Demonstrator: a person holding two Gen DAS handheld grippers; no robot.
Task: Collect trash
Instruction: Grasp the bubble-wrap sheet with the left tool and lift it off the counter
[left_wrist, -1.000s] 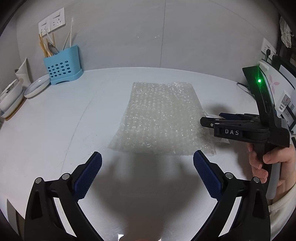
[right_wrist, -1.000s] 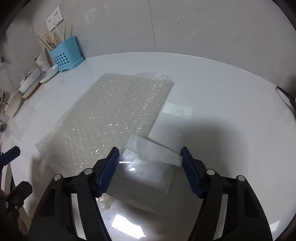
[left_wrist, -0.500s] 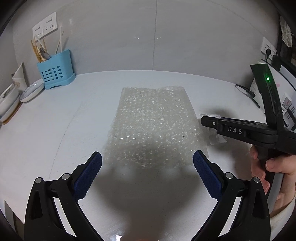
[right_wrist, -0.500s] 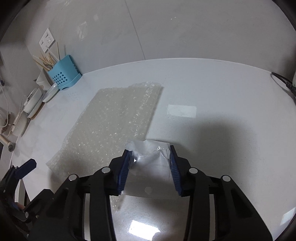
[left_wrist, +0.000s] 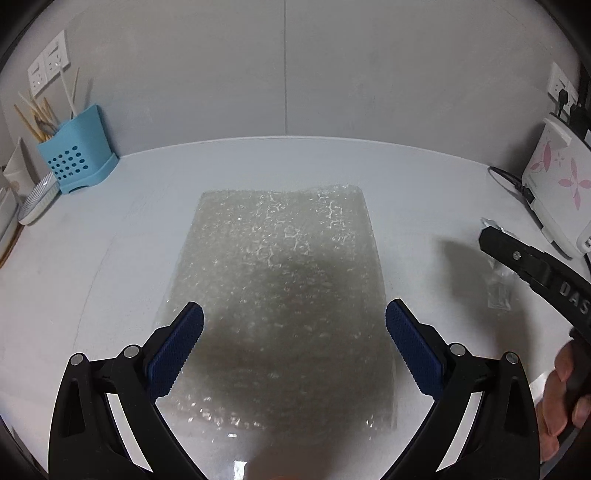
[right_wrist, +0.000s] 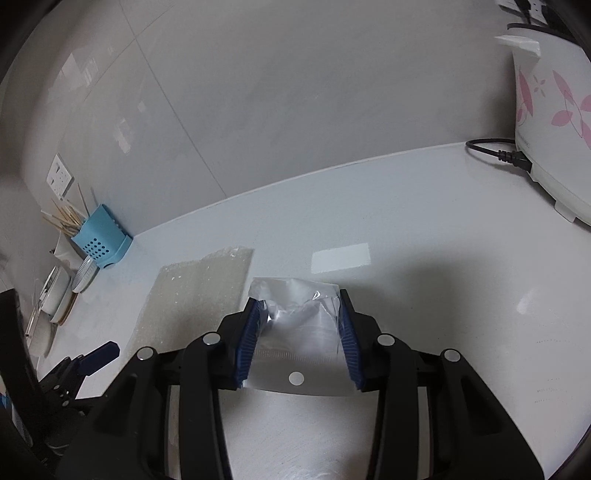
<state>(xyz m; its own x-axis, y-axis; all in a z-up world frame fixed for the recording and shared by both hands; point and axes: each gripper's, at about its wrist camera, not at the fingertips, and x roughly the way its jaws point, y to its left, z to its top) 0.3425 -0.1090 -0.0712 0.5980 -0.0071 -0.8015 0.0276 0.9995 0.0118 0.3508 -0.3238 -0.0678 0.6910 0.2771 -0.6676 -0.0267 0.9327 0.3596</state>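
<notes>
A sheet of bubble wrap (left_wrist: 280, 291) lies flat on the white counter (left_wrist: 110, 229). My left gripper (left_wrist: 294, 328) is open, its blue pads either side of the sheet's near half and just above it. My right gripper (right_wrist: 299, 321) is shut on a clear plastic bag (right_wrist: 295, 314) and holds it above the counter, to the right of the bubble wrap (right_wrist: 195, 288). In the left wrist view the right gripper's black body (left_wrist: 535, 266) shows at the right edge with the bag (left_wrist: 498, 288) hanging from it.
A blue utensil holder (left_wrist: 79, 151) with chopsticks and white dishes (left_wrist: 37, 199) stand at the back left. A white rice cooker (right_wrist: 550, 122) with pink flowers and its black cord (right_wrist: 495, 151) stand at the back right. A wall backs the counter.
My right gripper closed on the clear bag and lifted it off the counter. My left gripper moved forward over the bubble wrap, still open.
</notes>
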